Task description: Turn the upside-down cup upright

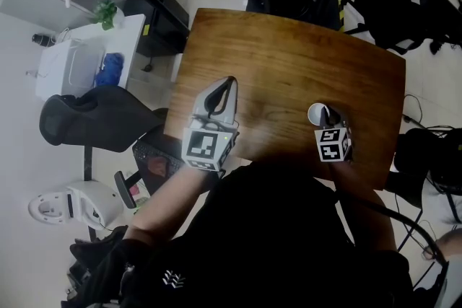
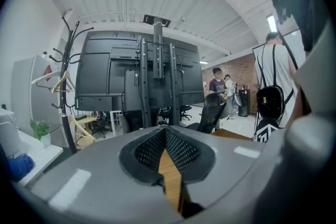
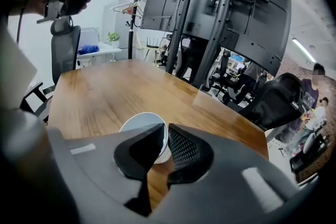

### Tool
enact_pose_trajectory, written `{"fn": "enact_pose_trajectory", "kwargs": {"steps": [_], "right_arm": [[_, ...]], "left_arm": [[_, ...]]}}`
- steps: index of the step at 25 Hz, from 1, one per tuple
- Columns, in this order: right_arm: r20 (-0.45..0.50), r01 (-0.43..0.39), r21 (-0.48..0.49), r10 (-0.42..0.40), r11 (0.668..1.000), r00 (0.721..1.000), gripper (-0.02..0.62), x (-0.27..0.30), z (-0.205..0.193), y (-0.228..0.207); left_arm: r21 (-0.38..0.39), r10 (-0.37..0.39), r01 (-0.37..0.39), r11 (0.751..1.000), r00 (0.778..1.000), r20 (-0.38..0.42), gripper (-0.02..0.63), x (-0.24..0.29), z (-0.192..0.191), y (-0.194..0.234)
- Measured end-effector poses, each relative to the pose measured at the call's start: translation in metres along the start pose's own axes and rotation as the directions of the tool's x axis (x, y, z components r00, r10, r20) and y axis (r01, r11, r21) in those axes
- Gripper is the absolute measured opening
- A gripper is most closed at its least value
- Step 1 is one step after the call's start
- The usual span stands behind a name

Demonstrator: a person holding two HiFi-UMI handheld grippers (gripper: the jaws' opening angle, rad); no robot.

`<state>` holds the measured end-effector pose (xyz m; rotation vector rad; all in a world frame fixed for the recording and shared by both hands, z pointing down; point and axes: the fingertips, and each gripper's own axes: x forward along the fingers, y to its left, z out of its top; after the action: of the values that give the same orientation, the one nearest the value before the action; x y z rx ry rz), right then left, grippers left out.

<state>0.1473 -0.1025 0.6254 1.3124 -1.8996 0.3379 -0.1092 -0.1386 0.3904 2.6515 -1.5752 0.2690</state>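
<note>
A white paper cup (image 1: 315, 112) stands near the front right of the wooden table (image 1: 289, 61), its open mouth facing up. In the right gripper view the cup (image 3: 137, 126) is pinched by its wall: one finger is inside the mouth, the other outside. My right gripper (image 3: 166, 129) is shut on that wall, and the head view shows it (image 1: 326, 113) just right of the cup. My left gripper (image 1: 229, 84) hovers over the table's front left, apart from the cup. Its jaws (image 2: 166, 132) meet at the tips and hold nothing.
A black office chair (image 1: 94, 119) and a white side cabinet (image 1: 86, 61) stand left of the table. Beyond the far edge rises a dark monitor stand (image 3: 210, 8) with cables on the floor. People stand far off at the right (image 3: 315, 102).
</note>
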Motion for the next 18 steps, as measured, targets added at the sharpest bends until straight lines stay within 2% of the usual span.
{"fn": "enact_pose_trajectory", "kwargs": {"steps": [4, 11, 14, 18], "right_arm": [[-0.004, 0.011, 0.010, -0.011, 1.000, 1.000, 0.031, 0.000, -0.002, -0.001], [-0.044, 0.150, 0.059, -0.148, 0.987, 0.988, 0.029, -0.003, -0.016, -0.058], [-0.073, 0.181, 0.030, -0.179, 0.983, 0.981, 0.029, -0.003, -0.020, -0.065], [-0.060, 0.165, -0.027, -0.167, 0.986, 0.984, 0.032, 0.000, -0.017, -0.047]], "left_arm": [[0.002, 0.001, -0.001, 1.000, 1.000, 0.003, 0.000, -0.001, 0.001, 0.001], [-0.001, 0.002, -0.002, 1.000, 1.000, 0.003, 0.000, 0.000, 0.001, 0.007], [-0.005, -0.005, 0.005, 1.000, 1.000, 0.001, 0.000, 0.000, -0.001, 0.007], [0.004, -0.010, 0.010, 1.000, 1.000, 0.004, 0.000, 0.003, 0.001, 0.007]]}}
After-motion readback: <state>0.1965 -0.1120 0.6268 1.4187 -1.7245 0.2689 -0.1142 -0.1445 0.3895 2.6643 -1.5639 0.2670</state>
